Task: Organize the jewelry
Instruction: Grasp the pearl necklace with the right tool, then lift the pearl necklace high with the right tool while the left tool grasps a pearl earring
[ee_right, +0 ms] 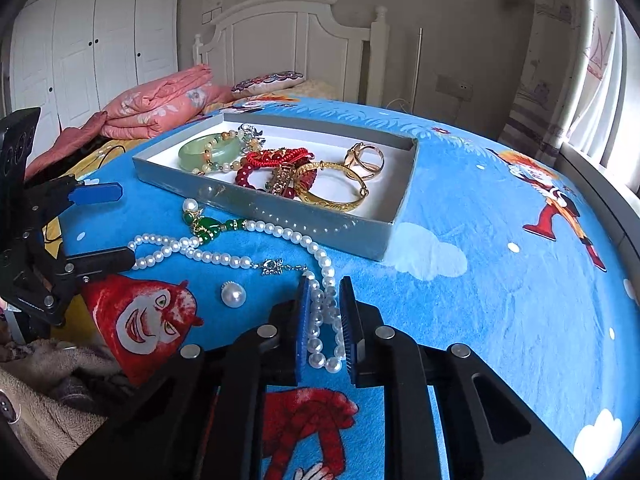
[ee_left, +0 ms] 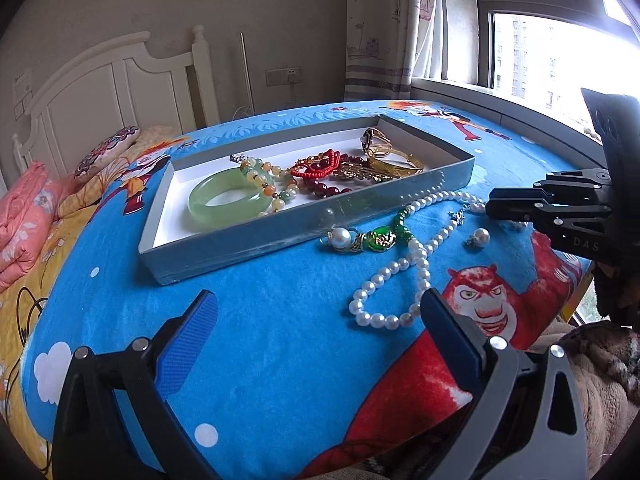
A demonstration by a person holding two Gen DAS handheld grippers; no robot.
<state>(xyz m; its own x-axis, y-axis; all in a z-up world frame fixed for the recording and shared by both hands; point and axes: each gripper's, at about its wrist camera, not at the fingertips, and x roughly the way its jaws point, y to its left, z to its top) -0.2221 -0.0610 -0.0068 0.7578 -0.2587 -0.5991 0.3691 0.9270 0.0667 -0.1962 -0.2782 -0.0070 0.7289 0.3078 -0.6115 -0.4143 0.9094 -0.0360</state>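
Pearl necklace (ee_right: 256, 228) pinched at its near loop by our right gripper (ee_right: 325, 322), still on the blue blanket (ee_right: 480, 300).
Left wrist view: our left gripper (ee_left: 320, 316) gapes wide, empty, necklace's other loop just ahead-right. Right wrist view: jaws narrow on the doubled strand; it trails left-forward toward the grey tray (ee_right: 394, 224), tray ahead and near.

Hidden and cut-off parts

Right gripper (ee_right: 325, 322) pads cover part of the pearl necklace (ee_right: 256, 226); the necklace's small clasp (ee_right: 276, 267) is unreadable.
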